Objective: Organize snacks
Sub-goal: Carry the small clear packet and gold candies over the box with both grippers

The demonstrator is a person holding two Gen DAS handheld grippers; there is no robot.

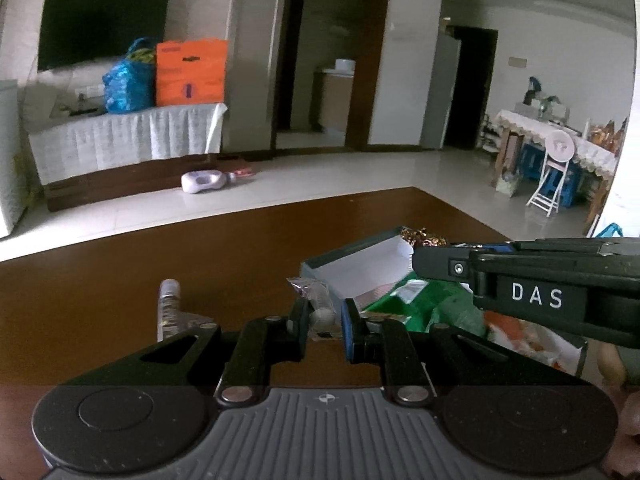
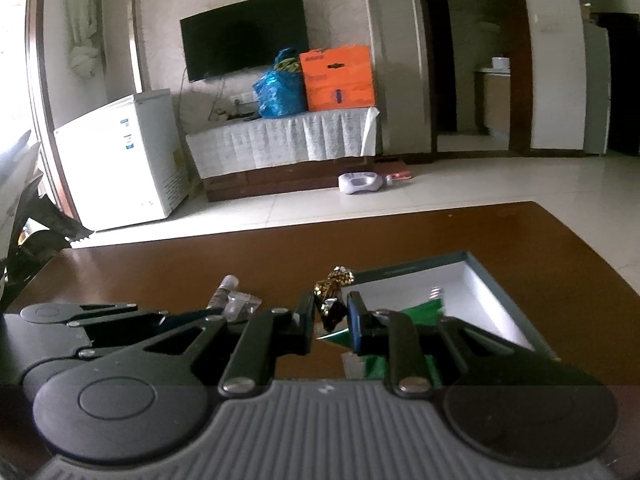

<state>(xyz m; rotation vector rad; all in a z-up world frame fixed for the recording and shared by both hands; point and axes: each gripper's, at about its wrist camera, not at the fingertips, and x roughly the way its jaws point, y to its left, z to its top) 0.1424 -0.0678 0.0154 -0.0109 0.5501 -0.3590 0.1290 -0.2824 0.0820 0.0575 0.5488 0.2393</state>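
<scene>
My left gripper [image 1: 325, 314] is shut on a clear-wrapped snack [image 1: 318, 304] above the brown table [image 1: 200, 256]. My right gripper [image 2: 330, 312] is shut on a dark, gold-foil candy [image 2: 332, 292] that sticks up between its fingers. It reaches in from the right in the left wrist view, right gripper [image 1: 418, 258] with the foil candy [image 1: 424, 237] at its tip over the box. The grey-blue box [image 2: 492, 292] with white inner walls lies open and holds a green packet [image 2: 420, 310]. A second clear snack tube [image 1: 170, 304] lies on the table to the left.
An orange-and-white packet [image 1: 532, 340] lies near the green packet [image 1: 428, 306] by the box [image 1: 360, 264]. Beyond the table's far edge is tiled floor with a lilac bottle [image 2: 360, 182], a covered TV cabinet [image 2: 280, 140] and a white freezer [image 2: 120, 160]. A folding chair [image 1: 554, 168] stands at far right.
</scene>
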